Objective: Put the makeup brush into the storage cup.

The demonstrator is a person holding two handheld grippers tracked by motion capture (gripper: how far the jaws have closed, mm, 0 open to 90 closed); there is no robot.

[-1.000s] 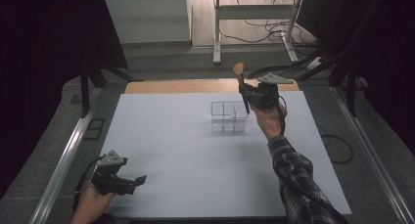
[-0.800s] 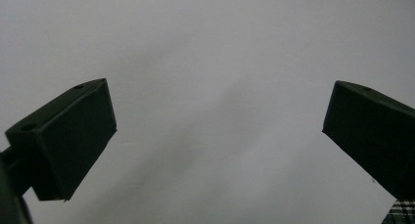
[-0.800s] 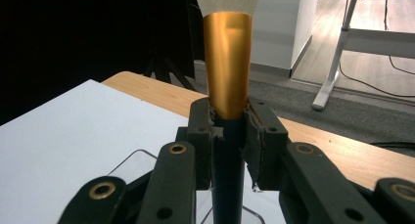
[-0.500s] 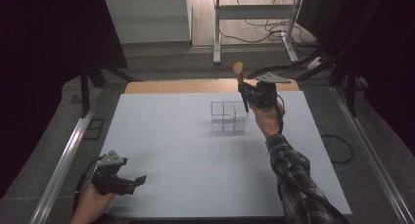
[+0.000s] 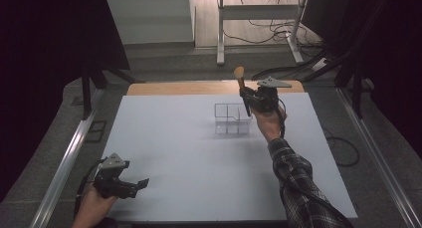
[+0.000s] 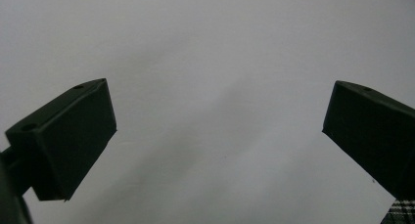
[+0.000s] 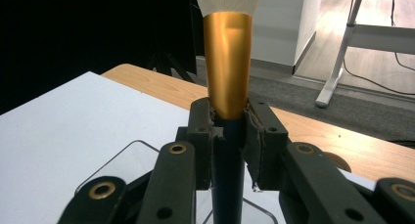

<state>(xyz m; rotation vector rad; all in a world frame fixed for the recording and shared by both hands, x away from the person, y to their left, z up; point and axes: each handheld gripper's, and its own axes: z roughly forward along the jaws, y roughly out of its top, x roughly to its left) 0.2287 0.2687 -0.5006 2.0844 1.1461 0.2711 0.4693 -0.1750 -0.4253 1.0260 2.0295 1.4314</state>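
makeup brush (image 7: 226,62) held upright, white bristles up, gold ferrule just above the jaws, dark handle going down between them. clamped by the right gripper (image 5: 247,95), jaws closed tight on the handle where it meets the ferrule. brush raised above the far right part of the white table (image 5: 189,153), over the right edge of the clear plastic organizer (image 5: 232,119). organizer divided into compartments, standing on the table near the wooden strip (image 5: 174,88) at the far edge. left gripper (image 5: 140,184) resting low at the near left corner of the table, well apart from the brush, 2 jaws spread wide with nothing between them.
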